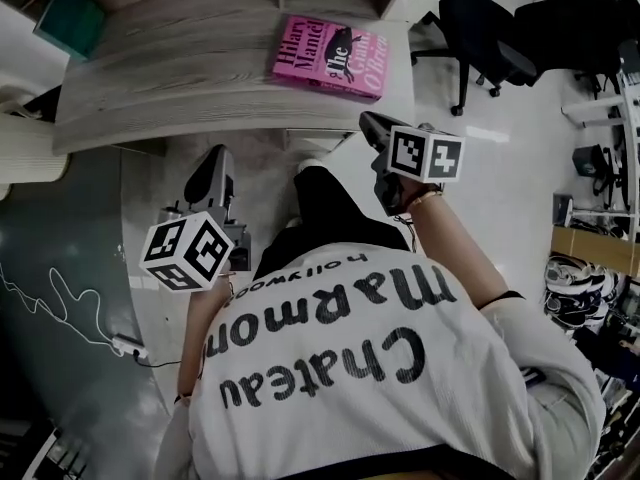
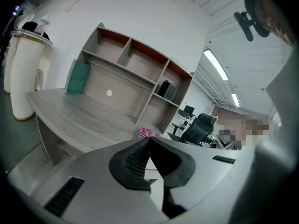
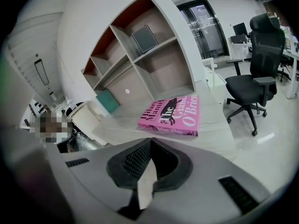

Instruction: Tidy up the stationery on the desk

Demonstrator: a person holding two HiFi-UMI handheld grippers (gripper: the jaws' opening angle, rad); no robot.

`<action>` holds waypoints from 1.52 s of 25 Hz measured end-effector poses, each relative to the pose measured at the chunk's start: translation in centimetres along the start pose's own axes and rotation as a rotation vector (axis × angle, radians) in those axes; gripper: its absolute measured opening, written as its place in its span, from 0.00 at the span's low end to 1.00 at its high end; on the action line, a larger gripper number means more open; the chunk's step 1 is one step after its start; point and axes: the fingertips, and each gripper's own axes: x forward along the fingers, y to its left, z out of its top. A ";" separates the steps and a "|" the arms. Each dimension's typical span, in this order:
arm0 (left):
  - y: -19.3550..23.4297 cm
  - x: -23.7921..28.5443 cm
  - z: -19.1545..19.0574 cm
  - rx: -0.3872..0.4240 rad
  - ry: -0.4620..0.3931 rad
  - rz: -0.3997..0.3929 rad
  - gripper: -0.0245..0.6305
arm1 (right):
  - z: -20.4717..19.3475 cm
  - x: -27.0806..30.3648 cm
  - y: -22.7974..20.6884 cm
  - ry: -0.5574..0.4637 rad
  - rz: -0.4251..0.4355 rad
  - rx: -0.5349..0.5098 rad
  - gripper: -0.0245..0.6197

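Note:
A pink book lies flat near the right end of the grey wooden desk; it also shows in the right gripper view and as a sliver in the left gripper view. A teal book leans at the desk's back left. My left gripper hangs below the desk's front edge, jaws shut and empty. My right gripper is just off the desk's front right corner, short of the pink book, also shut on nothing.
An open shelf unit stands on the desk's back; a dark flat item sits in an upper compartment. A black office chair is to the right. A white cylindrical stand is at the left. A cable runs across the floor.

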 end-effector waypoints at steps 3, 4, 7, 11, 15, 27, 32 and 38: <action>0.4 0.6 -0.4 -0.003 0.021 0.021 0.06 | -0.3 1.2 -0.8 0.027 0.000 0.014 0.06; 0.6 1.0 -0.3 0.000 0.025 0.029 0.06 | -0.1 1.7 -1.0 0.032 0.003 0.013 0.06; 1.3 2.3 0.0 0.003 0.034 0.060 0.06 | 0.7 3.1 -1.4 0.046 0.010 -0.005 0.06; 1.7 4.4 0.0 -0.026 0.053 0.077 0.06 | 2.4 4.6 -2.2 0.058 0.023 -0.017 0.06; 1.3 7.0 0.1 -0.027 0.075 0.068 0.06 | 5.8 6.2 -2.9 0.041 0.073 -0.099 0.06; 3.2 10.6 2.0 -0.028 0.072 0.169 0.06 | 12.0 14.9 -5.3 0.326 0.285 -0.695 0.25; 4.2 10.3 1.1 -0.048 0.106 0.232 0.06 | 13.2 17.7 -6.9 0.471 0.346 -0.760 0.30; 5.5 9.6 -0.1 -0.116 0.112 0.294 0.06 | 12.2 19.2 -6.7 0.602 0.429 -0.753 0.35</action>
